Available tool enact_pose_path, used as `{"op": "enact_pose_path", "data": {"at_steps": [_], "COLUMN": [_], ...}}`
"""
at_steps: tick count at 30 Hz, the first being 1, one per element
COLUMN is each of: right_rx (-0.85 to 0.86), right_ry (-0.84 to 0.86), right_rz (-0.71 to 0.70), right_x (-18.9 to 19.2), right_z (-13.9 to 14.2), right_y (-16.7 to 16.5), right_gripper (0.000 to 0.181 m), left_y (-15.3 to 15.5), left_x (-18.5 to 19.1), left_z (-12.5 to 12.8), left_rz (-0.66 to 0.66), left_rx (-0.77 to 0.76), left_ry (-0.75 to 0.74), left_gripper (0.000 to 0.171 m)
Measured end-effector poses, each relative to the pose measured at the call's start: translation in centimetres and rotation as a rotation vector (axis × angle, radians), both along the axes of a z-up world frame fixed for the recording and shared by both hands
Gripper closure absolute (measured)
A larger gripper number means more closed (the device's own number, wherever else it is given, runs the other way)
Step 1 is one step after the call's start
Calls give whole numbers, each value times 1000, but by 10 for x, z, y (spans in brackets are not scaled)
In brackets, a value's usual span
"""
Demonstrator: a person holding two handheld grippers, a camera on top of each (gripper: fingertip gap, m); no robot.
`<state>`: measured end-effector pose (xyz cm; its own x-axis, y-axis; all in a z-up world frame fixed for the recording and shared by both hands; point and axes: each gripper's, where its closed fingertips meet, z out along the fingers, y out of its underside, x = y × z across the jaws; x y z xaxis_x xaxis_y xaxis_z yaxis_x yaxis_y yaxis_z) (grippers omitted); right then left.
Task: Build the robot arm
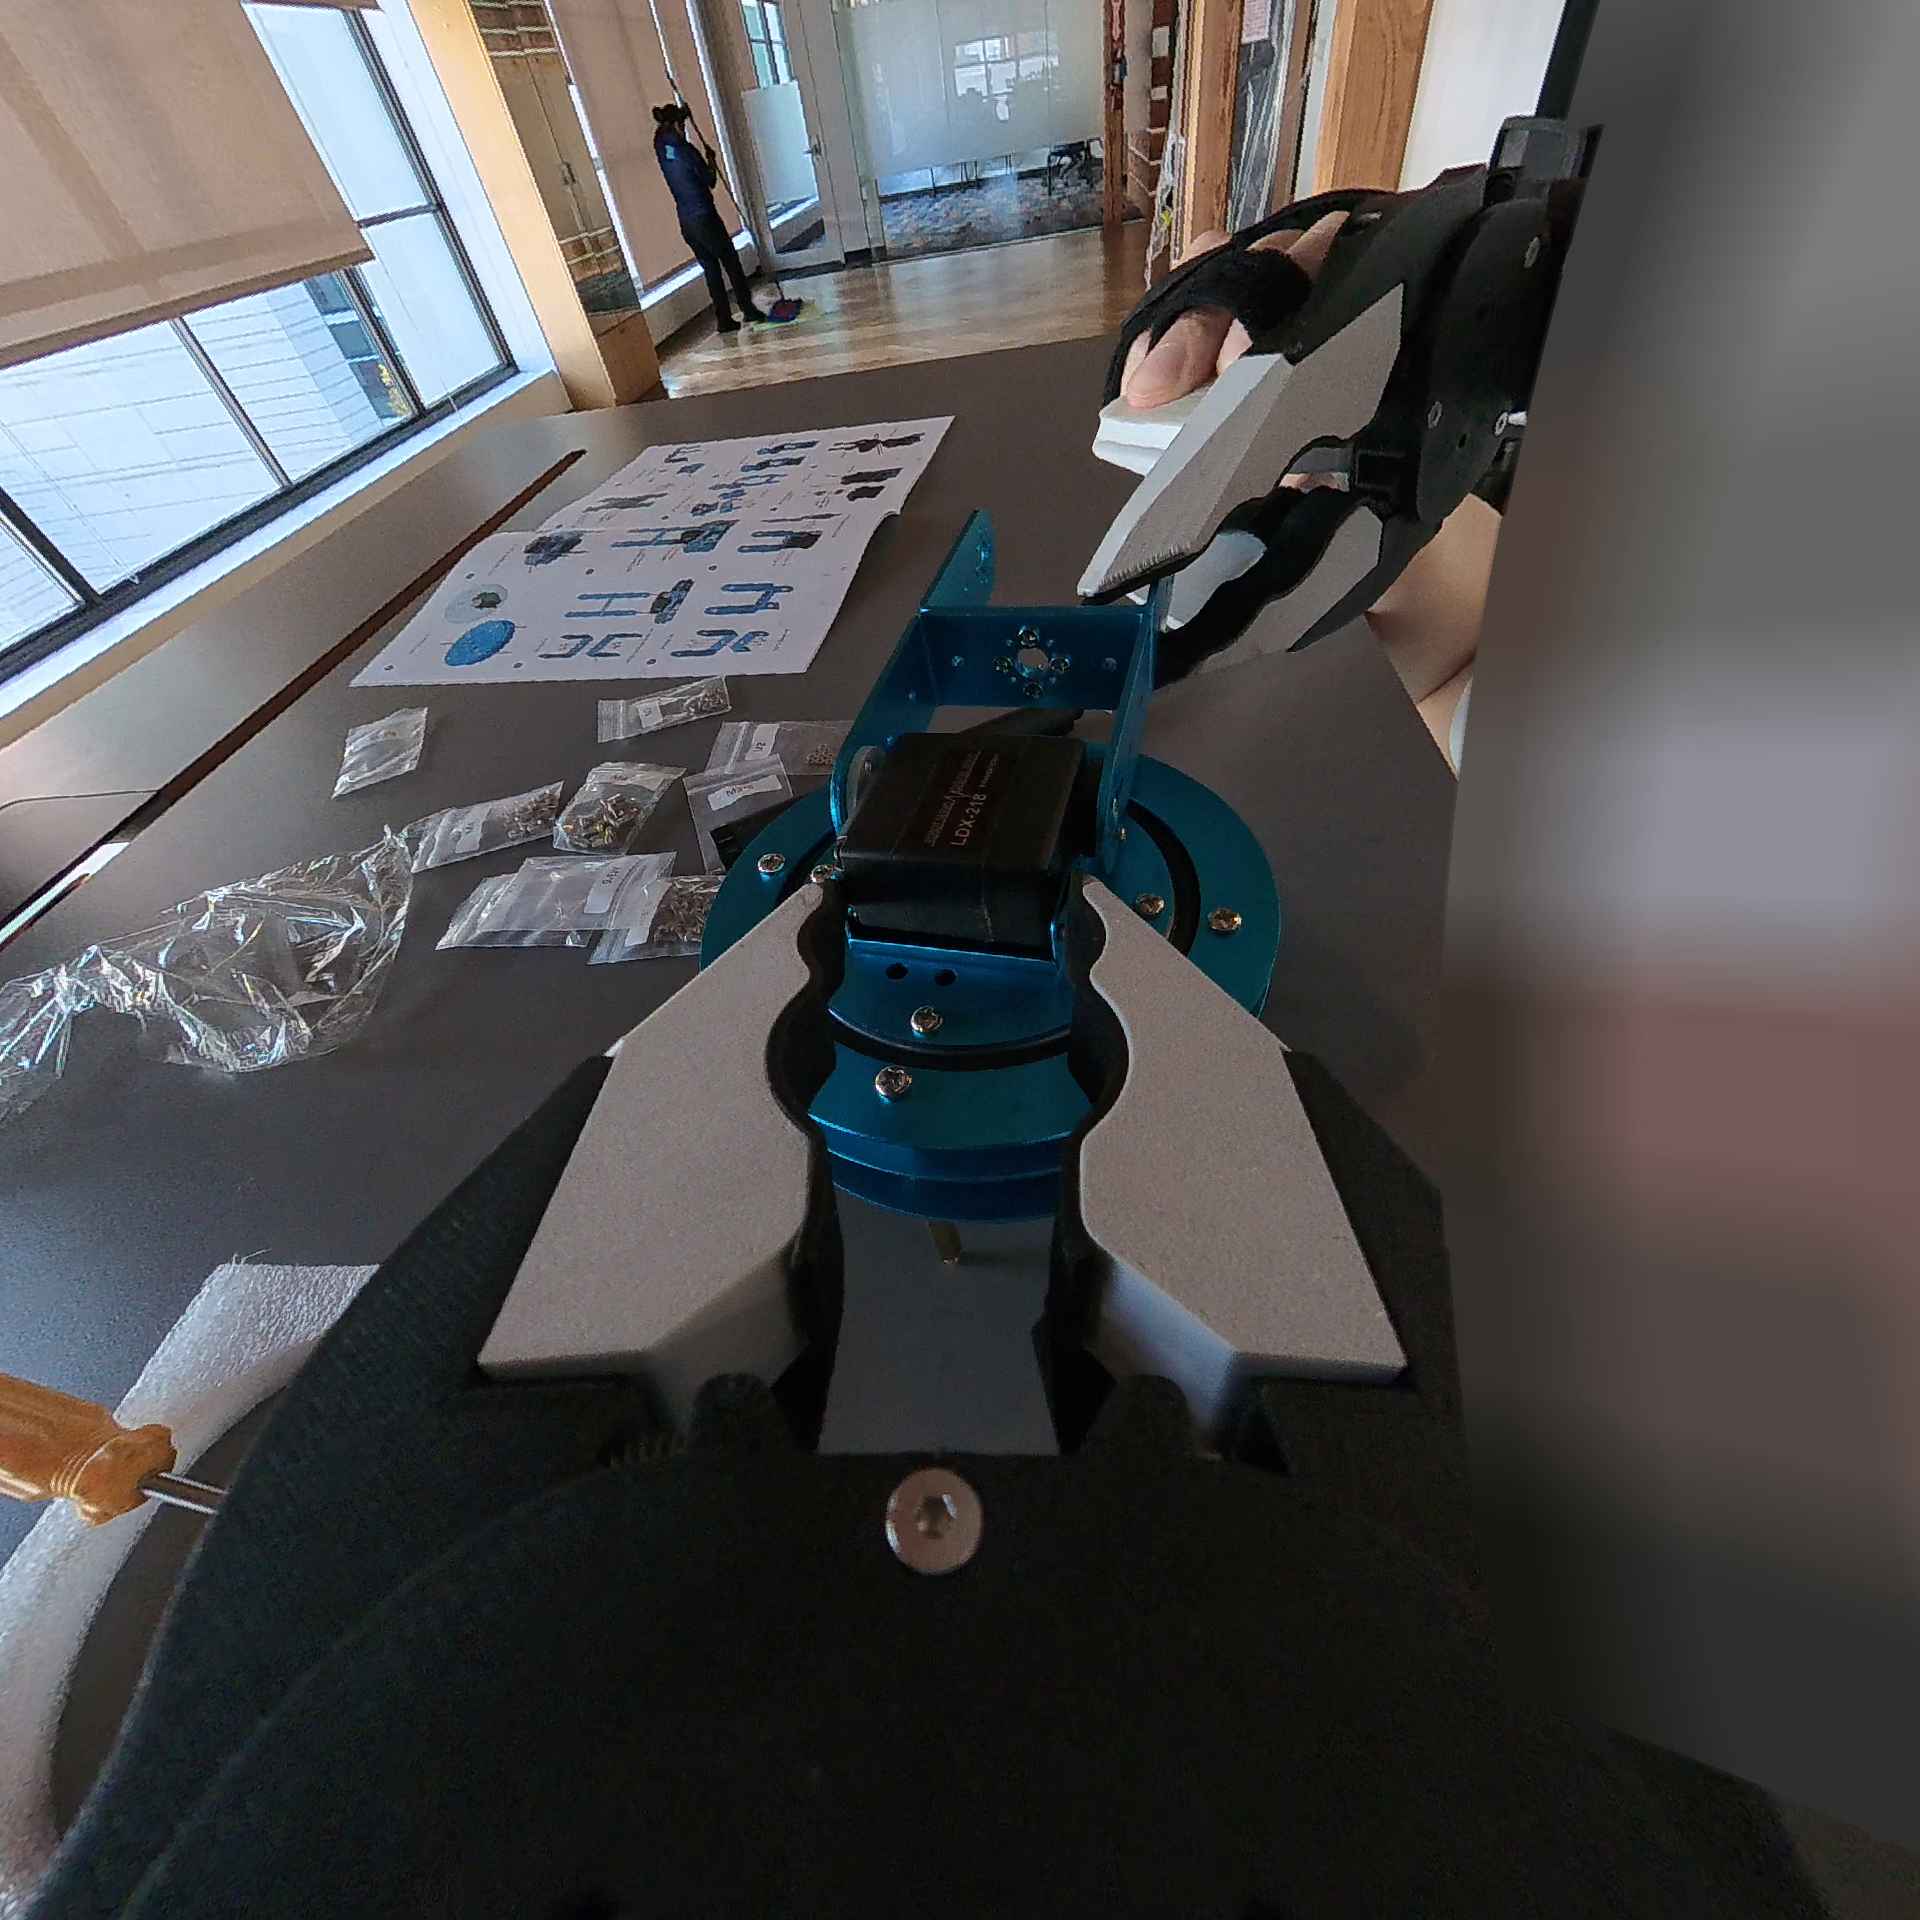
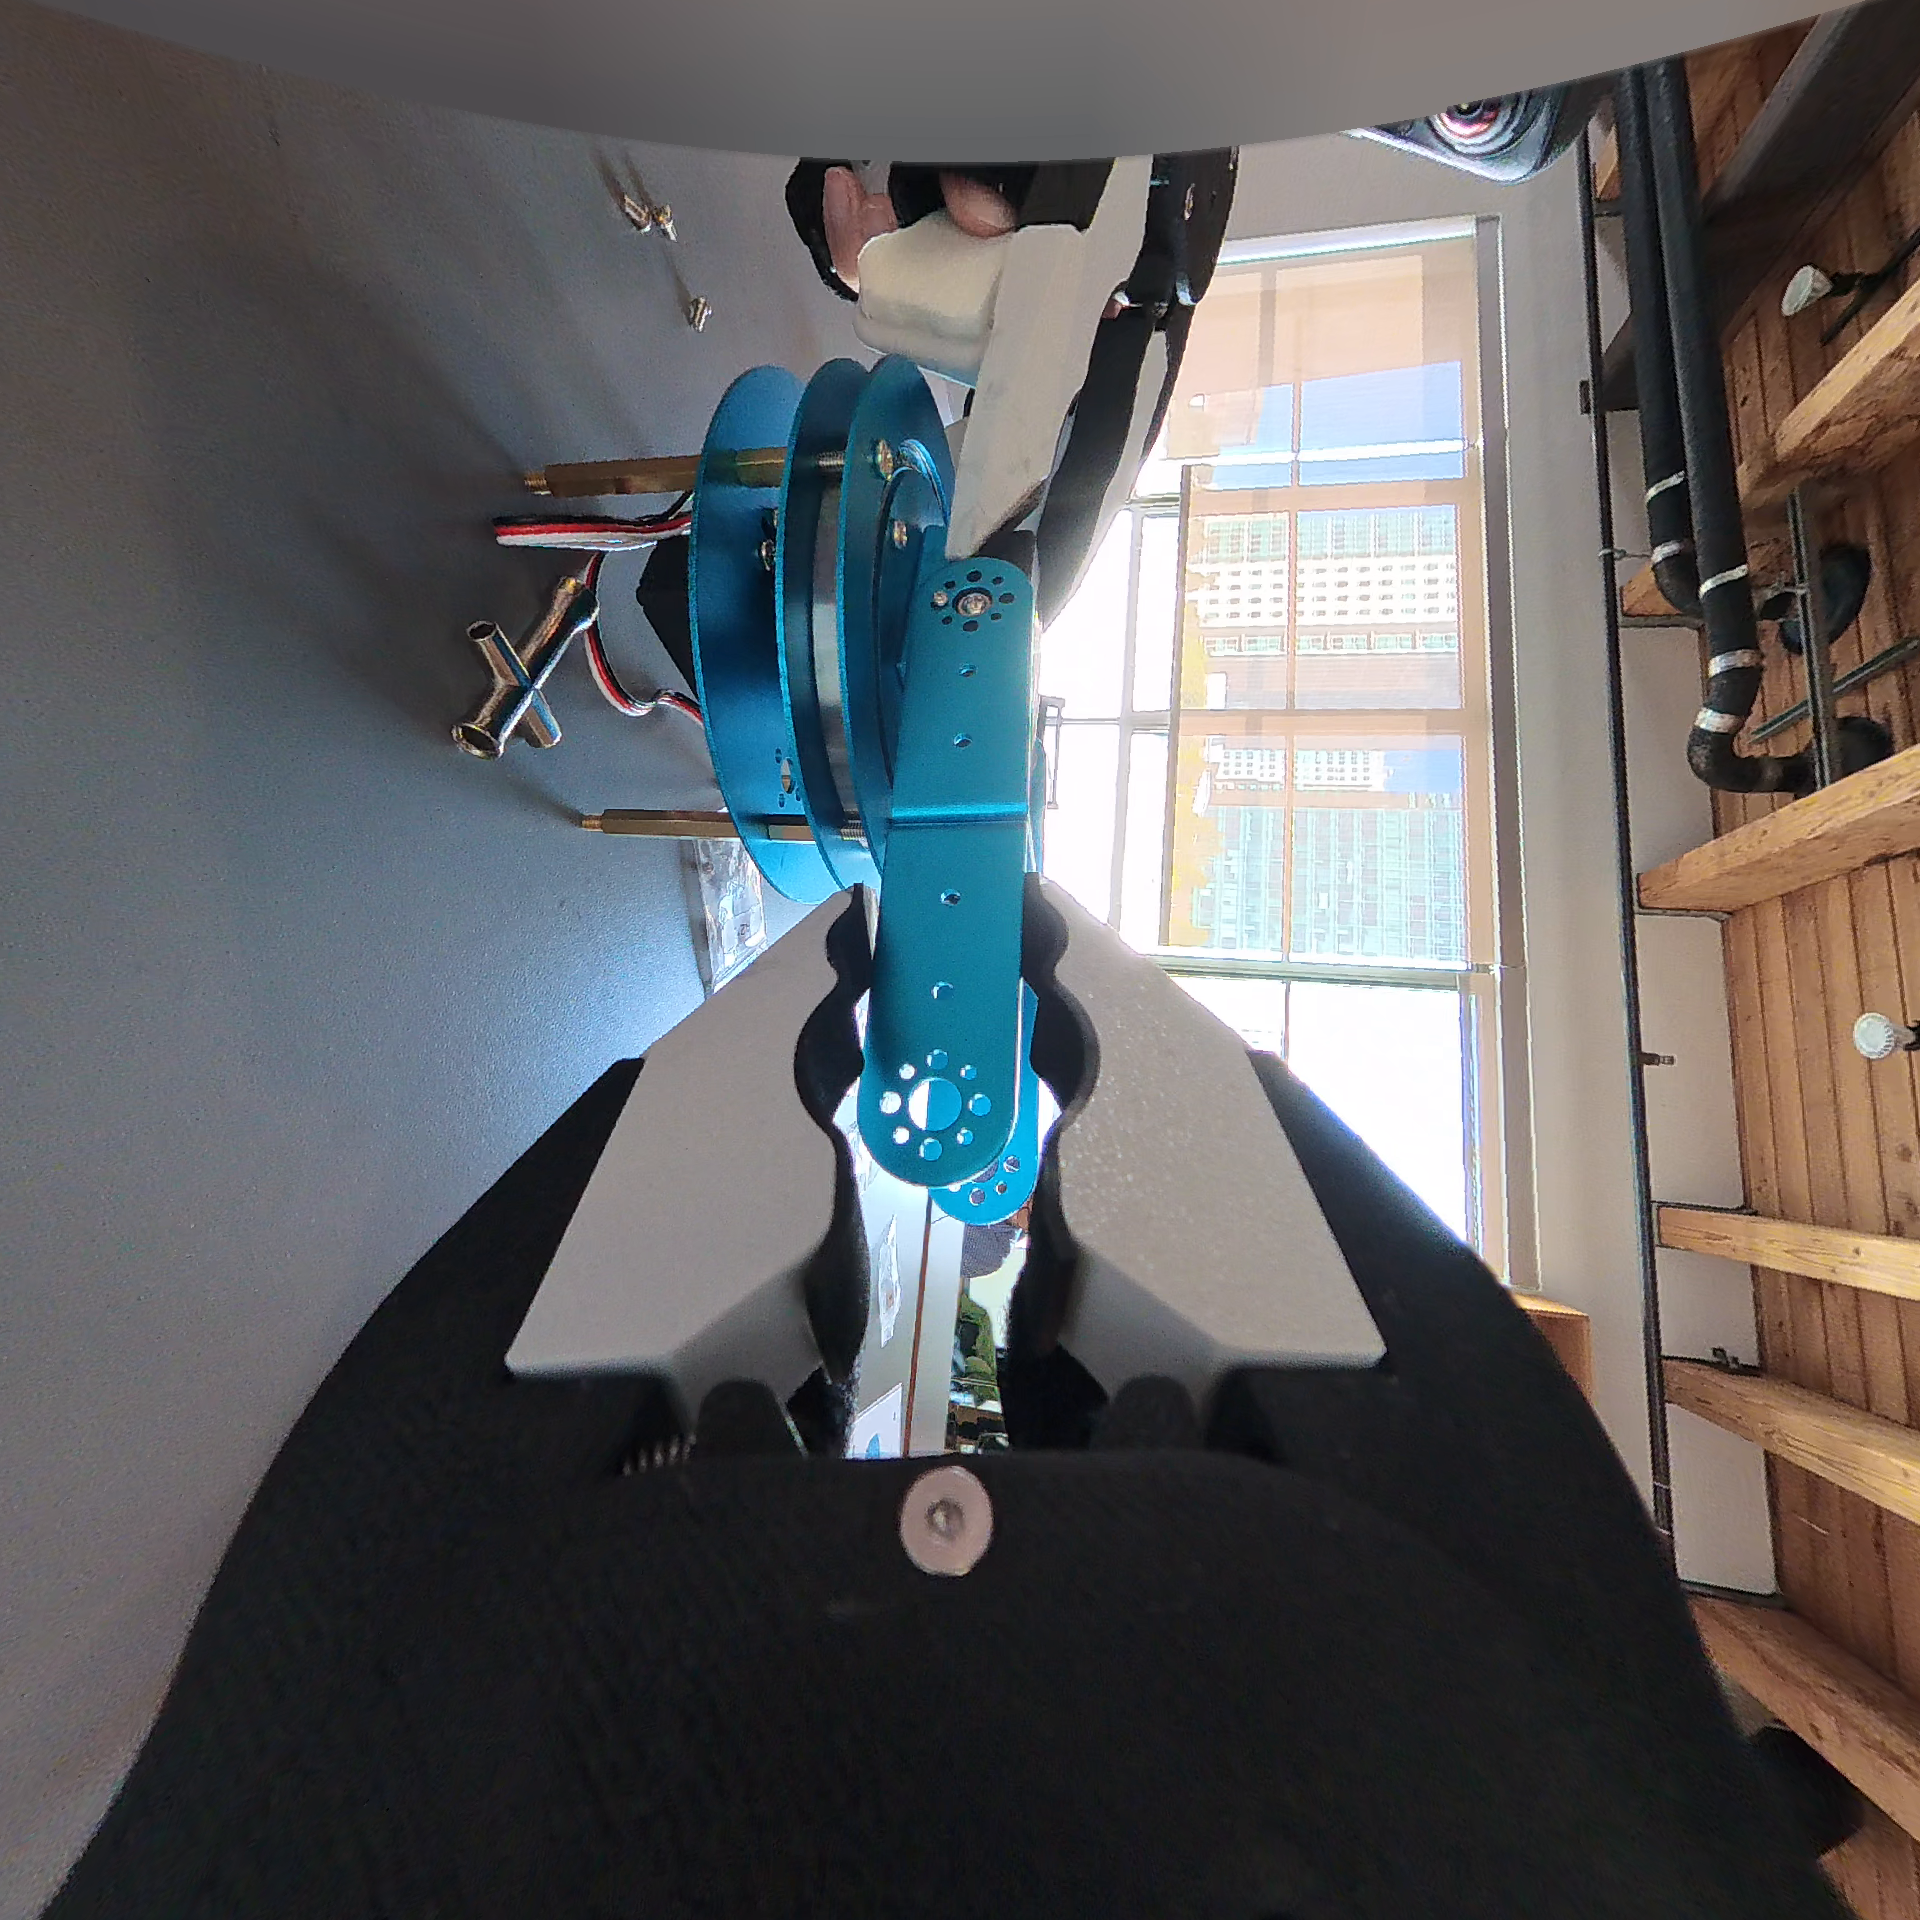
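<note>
A blue metal round base [image 1: 1226, 883] stands on the dark table [image 1: 312, 1143], with a black servo [image 1: 966, 821] mounted on top. A blue U-shaped bracket [image 1: 997, 644] is fixed to the servo. My left gripper [image 1: 951, 904] is shut on the servo from both sides, low over the base. My right gripper [image 2: 945, 894] is shut on one arm of the blue bracket [image 2: 956, 935]. It also shows in the left wrist view [image 1: 1138, 603], coming in from the upper right in a gloved hand. The base [image 2: 748, 582] has brass standoffs [image 2: 623, 480] and servo wires [image 2: 582, 535] underneath.
Printed sheets [image 1: 665, 561], several small bags of screws [image 1: 582, 821] and crumpled clear plastic [image 1: 229, 966] lie to the left. A screwdriver [image 1: 73, 1455] rests on white foam [image 1: 239, 1340]. A cross socket wrench [image 2: 520, 675] and loose screws [image 2: 655, 218] lie near the base. A person [image 1: 707, 218] stands far off. The left gripper's tips are roughly 8 centimetres from the right gripper's. My right tips are about 25 centimetres from the screwdriver rests on white foam [image 1: 239, 1340], my left tips only 20 centimetres.
</note>
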<state>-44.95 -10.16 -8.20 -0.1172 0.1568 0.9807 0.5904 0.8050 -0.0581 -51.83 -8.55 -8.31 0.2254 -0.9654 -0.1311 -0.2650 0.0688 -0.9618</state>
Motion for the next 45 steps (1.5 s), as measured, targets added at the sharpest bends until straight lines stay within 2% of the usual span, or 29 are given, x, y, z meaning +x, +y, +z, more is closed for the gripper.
{"op": "enact_pose_path", "data": {"at_steps": [5, 10, 14, 45], "right_rx": [-8, -28, 11, 50], "right_ry": [0, 0, -13, -24], "right_rz": [7, 31, 17, 9], "right_x": [0, -3, -2, -2], "right_z": [-1, -2, -2, -3], "right_y": [-2, -7, -5, -5], "right_gripper": [154, 154, 153, 153], "left_y": [0, 0, -1, -3], "left_x": [0, 0, -1, -1], "left_z": [-1, -2, -3, -2], "left_rz": [0, -5, -14, -13], "left_rx": [-17, -13, 33, 37], "left_ry": [0, -3, 9, 10], "left_gripper": [131, 142, 143, 143]}}
